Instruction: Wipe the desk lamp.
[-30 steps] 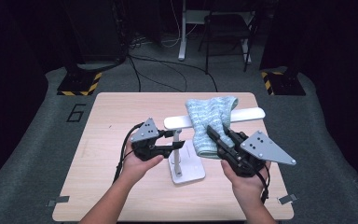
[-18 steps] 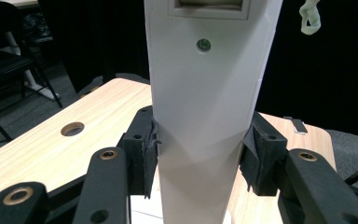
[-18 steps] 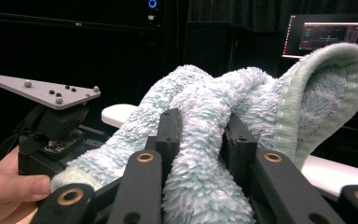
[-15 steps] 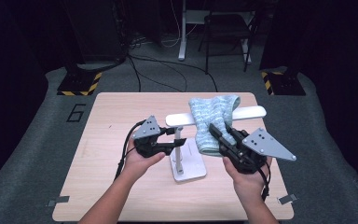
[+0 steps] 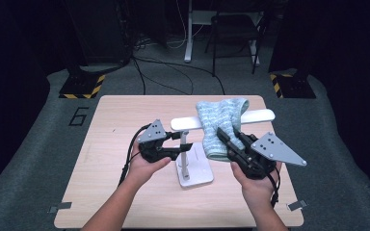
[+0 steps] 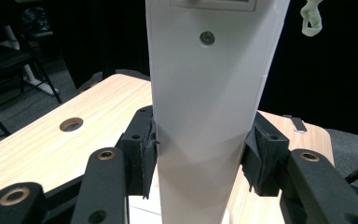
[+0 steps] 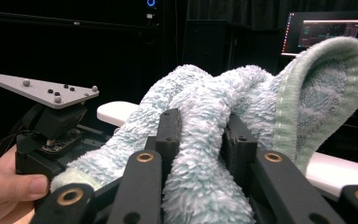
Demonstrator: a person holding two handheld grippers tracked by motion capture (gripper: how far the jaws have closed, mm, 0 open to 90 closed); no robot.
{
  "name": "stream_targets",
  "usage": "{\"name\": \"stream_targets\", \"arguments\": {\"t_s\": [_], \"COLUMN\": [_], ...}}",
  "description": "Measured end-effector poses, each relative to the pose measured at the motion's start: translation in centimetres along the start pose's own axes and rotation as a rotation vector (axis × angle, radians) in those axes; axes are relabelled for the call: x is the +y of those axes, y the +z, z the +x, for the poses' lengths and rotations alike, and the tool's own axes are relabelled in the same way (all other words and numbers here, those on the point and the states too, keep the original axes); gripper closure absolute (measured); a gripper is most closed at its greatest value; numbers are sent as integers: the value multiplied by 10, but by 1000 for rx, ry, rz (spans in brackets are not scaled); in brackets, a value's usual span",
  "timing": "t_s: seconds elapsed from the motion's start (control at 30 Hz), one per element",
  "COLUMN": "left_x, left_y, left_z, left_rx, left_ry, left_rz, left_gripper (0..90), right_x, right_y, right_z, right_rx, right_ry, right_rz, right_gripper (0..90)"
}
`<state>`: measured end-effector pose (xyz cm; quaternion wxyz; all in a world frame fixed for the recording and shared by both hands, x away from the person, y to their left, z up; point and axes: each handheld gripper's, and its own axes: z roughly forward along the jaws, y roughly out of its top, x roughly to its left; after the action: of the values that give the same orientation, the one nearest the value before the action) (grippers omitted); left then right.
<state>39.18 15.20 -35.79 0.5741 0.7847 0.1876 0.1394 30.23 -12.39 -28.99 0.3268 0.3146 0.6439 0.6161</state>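
Pale blue fleecy towel (image 5: 220, 122) hangs over the white crossbar (image 5: 187, 123) of a small rack on the wooden table (image 5: 125, 110), toward the bar's right half, one end trailing down the near side. Right gripper (image 5: 225, 138) has its jaws closed on that near end; in the right gripper view the pile bulges up between the pads (image 7: 170, 128). Left gripper (image 5: 179, 144) clamps the rack's white upright post (image 6: 209, 116), pads pressed against both sides, steadying it. Risks, as I judge them: a sideways or sharp pull on the towel could tip the light rack on its base plate (image 5: 198, 168) or twist the post out of the left jaws; the thick pile could also slip through the right grip, leaving the towel bunched on the bar. Hard to read: how much cloth hangs behind the bar is hidden in the high view; the post's foot is cut off in the left gripper view; how deep the right pads bite is buried in fleece.
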Motion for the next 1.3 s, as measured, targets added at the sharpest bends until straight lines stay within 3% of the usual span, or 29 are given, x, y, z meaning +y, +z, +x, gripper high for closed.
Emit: {"name": "stream_targets", "arguments": {"t_s": [0.5,0.67,0.77,1.0,1.3], "left_x": [-2,-2,-1,2,1], "left_y": [-1,-3,-8,-18,-14], "left_z": [1,0,-5,-7,-6], "left_rx": [-20,0,13,42,53], "left_ry": [-2,7,-4,-2,-10], "left_rz": [4,18,-14,-18,-1], "left_gripper": [493,468,451,437,461], "right_x": [0,0,0,1,1], "right_y": [1,0,0,0,2], "right_z": [0,-1,-1,-1,0], "right_rx": [4,0,-3,-5,-3], "right_ry": [4,3,4,5,9], "right_rz": [2,0,1,2,-1], "right_gripper": [716,716,716,716,716]}}
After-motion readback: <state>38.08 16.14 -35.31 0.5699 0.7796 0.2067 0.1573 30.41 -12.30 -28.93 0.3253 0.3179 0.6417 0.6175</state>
